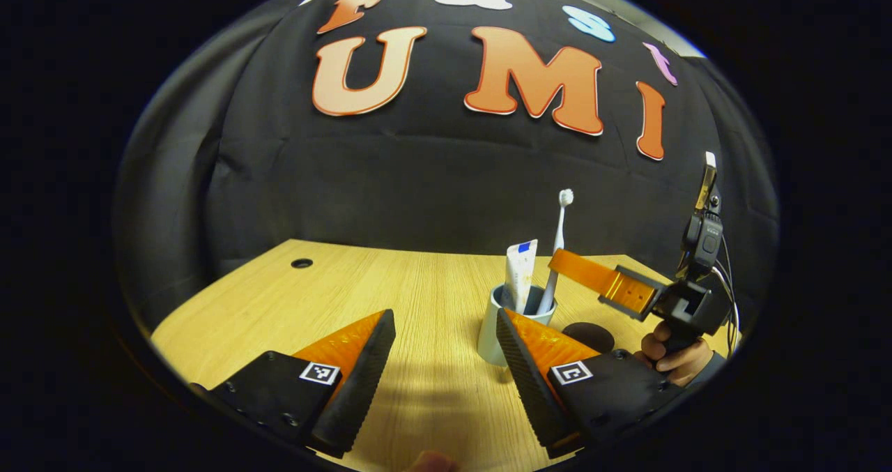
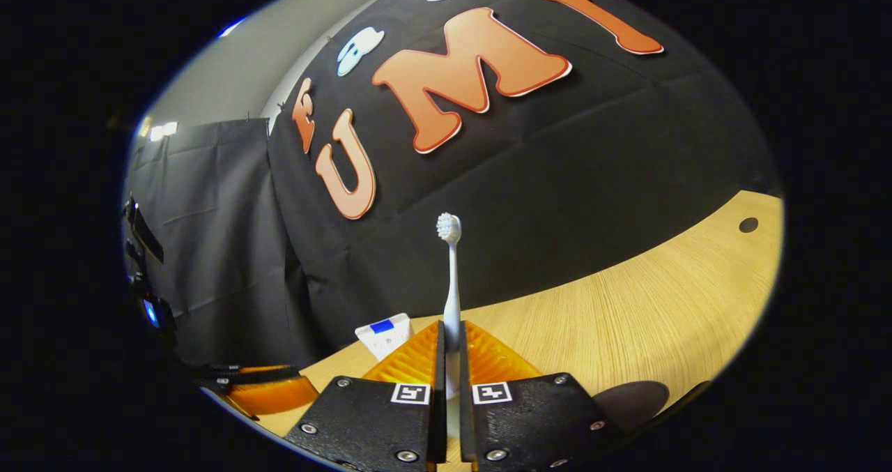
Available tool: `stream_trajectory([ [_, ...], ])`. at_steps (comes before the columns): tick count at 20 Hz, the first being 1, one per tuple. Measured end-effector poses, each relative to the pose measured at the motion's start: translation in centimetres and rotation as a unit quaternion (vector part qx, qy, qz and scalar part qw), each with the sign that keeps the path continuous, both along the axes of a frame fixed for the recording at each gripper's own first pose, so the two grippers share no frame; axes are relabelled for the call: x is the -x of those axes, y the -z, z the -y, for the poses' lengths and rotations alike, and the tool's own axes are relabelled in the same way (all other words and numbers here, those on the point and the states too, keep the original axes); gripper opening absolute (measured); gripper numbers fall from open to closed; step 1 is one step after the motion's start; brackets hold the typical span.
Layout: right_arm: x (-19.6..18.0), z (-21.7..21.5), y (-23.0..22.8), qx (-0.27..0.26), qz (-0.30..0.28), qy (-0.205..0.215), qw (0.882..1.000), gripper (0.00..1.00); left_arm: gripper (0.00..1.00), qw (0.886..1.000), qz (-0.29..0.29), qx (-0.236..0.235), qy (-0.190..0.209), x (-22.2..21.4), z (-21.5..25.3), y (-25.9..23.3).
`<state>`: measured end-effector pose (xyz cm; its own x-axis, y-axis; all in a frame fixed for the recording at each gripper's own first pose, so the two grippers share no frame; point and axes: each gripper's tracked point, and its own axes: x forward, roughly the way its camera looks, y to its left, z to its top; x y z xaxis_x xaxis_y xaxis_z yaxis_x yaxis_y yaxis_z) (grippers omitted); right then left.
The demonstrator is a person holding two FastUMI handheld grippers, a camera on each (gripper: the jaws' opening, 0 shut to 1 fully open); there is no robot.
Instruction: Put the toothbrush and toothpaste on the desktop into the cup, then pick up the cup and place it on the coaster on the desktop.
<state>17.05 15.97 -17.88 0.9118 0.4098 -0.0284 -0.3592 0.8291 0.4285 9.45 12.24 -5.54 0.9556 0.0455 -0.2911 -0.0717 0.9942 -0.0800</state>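
A pale cup point(image 1: 487, 332) stands on the wooden desktop point(image 1: 418, 284). In it a white toothpaste tube point(image 1: 520, 271) stands upright, and its top edge shows as toothpaste point(image 2: 385, 332) in the right gripper view. A white toothbrush point(image 1: 559, 242) stands head-up with its lower end inside the cup. My right gripper point(image 1: 557, 260) is shut on the handle of the toothbrush point(image 2: 451, 277), seen close up as the right gripper point(image 2: 451, 336). My left gripper point(image 1: 442, 322) stands open just in front and left of the cup, its right finger hiding part of the cup's wall. A dark round coaster point(image 1: 592, 334) lies right of the cup.
A hand point(image 1: 672, 357) holds the right gripper's handle at the desktop's right edge. The coaster point(image 2: 631, 397) sits low beside the right gripper's body. A cable hole point(image 1: 302, 263) marks the far left of the desktop. Bare wood stretches left of the cup.
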Motion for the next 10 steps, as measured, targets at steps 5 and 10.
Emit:
stream_trajectory([
  [5,2.2,1.4,-0.7,0.013,0.001,-0.007,1.000,0.11,0.94,0.999,-0.010,-0.004,0.032,-0.5,2.9,-1.6],
  [10,5.5,4.2,-1.4,0.032,-0.012,-0.028,0.999,0.26,0.94,0.997,-0.055,0.006,0.062,-2.3,5.0,-1.5],
])
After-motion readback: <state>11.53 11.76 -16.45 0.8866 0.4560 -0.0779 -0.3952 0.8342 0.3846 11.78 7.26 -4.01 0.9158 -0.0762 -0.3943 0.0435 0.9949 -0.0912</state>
